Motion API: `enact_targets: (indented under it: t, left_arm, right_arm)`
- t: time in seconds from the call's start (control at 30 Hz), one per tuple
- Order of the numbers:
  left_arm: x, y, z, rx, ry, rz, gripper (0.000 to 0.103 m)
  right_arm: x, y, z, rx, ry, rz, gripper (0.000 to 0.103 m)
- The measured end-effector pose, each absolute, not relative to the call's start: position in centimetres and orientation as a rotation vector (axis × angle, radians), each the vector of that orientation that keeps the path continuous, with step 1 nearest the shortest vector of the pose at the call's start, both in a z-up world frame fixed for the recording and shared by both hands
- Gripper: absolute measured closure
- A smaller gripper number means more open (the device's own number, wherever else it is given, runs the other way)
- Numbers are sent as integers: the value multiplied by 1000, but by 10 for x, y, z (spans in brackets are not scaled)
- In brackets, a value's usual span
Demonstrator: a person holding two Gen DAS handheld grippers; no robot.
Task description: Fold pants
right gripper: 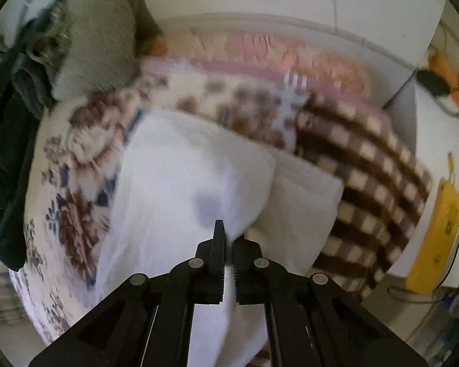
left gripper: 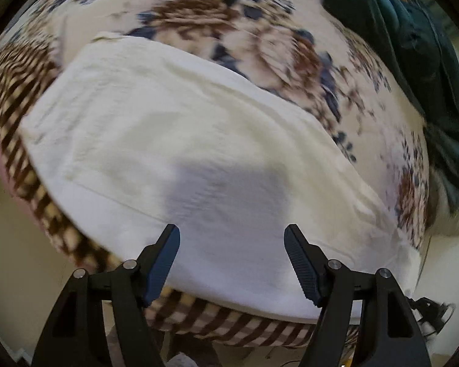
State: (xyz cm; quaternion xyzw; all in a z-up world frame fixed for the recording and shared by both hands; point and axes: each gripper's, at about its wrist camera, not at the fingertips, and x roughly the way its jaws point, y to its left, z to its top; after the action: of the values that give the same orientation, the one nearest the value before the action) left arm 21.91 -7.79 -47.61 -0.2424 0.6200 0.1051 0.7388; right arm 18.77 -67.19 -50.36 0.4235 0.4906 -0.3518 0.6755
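White pants [left gripper: 174, 140] lie spread across a flowered and checked blanket [left gripper: 260, 39] on a bed. My left gripper [left gripper: 232, 235] hangs open just above the near edge of the pants, with nothing between its fingers. In the right wrist view the same white pants [right gripper: 180, 183] are partly folded, one layer lying over another. My right gripper [right gripper: 228, 238] is shut on a pinch of the white cloth, which runs up between its pads and lifts off the layer below.
A dark green garment [left gripper: 413, 55] lies heaped at the far right of the bed. In the right wrist view a grey pillow [right gripper: 98, 36] sits at the top left. A yellow object [right gripper: 437, 238] with cables lies on a white surface to the right. The bed's edge runs close below the left gripper.
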Motion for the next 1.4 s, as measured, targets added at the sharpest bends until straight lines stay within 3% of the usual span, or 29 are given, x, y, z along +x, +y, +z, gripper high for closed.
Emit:
enact_targets:
  t: [0.13,0.27,0.33,0.37,0.57,0.7,0.73,0.77,0.83,0.93,1.0,1.03,1.13,1.2,1.4]
  left_arm:
    - [224,-101,-483,-485,1395,192,34]
    - [225,-117,-484,-431,1398,158,34]
    - [226,-124,-488,-415,1407,139,34]
    - [227,-127,-489,-404,1412,134,34]
    - [234,-144,-506,-344,1456,75,34]
    - [237,-152,-525,-295,1481,68,34]
    - [237,-153,-534,-290,1503,68,34]
    - [238,-154,-541,-282,1523,71,34]
    - [238,-154,-547,-277,1524,76,33]
    - [239,-155,-551,-290,1532,53,19]
    - [242,-158,-557,-299,1543,20,1]
    - [243,-160,-561,-296,1552,2,0]
    - [246,-163,-571,-249,1581,21,0]
    - [246,-164,-572,-244,1591,41,0]
    - [248,-171,-575,-237,1584,98,0]
  right_arm:
    - [174,-667,-479,895,1079,-795,99]
    - [156,-673,-494,915,1127,-782,98]
    - [150,-679,-511,922,1209,-766,83]
    - [146,-683,-516,918,1237,-778,67]
    - [125,-705,-509,1094,1084,-712,55]
    - [132,-716,-523,1147,1054,-738,56]
    - [135,-716,-524,1139,1051,-746,65]
    - [137,-715,-522,1104,1045,-773,91]
    - [149,-709,-512,990,1053,-813,93]
    - [157,-692,-480,806,1001,-800,93]
    - [155,-690,-477,691,1041,-877,93]
    - [151,-697,-487,686,1093,-912,93]
    - [124,-725,-521,947,1155,-869,88]
    - [105,-732,-522,1073,1079,-831,67]
    - [94,-729,-554,1366,924,-581,34]
